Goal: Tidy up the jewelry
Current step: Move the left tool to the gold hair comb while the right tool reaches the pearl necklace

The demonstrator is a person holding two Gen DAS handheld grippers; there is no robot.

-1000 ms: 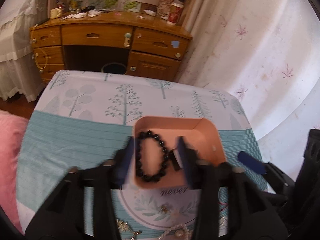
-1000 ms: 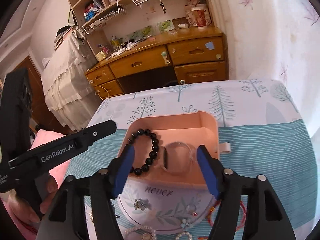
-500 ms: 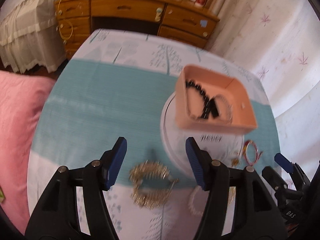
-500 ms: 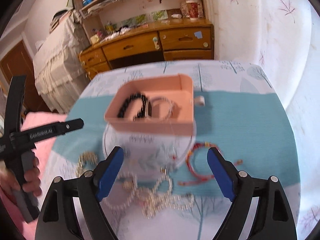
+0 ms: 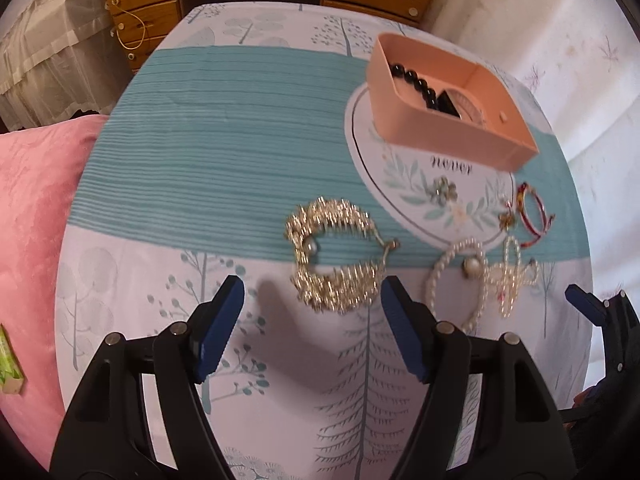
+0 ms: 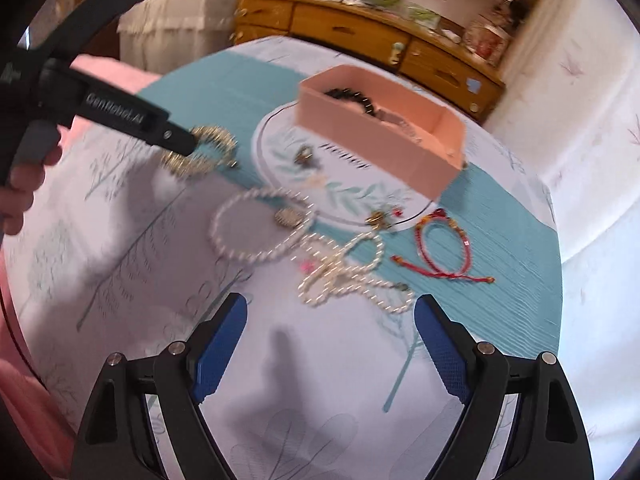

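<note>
Gold bracelet [image 5: 335, 255] — likely light, limp, spiky, prone to snag; best pinched across one beaded side. Lies on the cloth [image 5: 208, 152] just ahead of the left gripper [image 5: 312, 300], jaws spread, not touching. Right gripper [image 6: 332, 320] also agape — near the pearls [image 6: 260, 228].

Open peach rectangular tray [image 5: 448, 136] holds black bead bracelet [image 5: 414, 80]. Loose on tablecloth: spiky gold bracelet [image 5: 334, 256], white pearl bracelet [image 5: 456, 280], tangled pearl strand [image 6: 352, 276], red cord bracelet [image 6: 442, 250].
</note>
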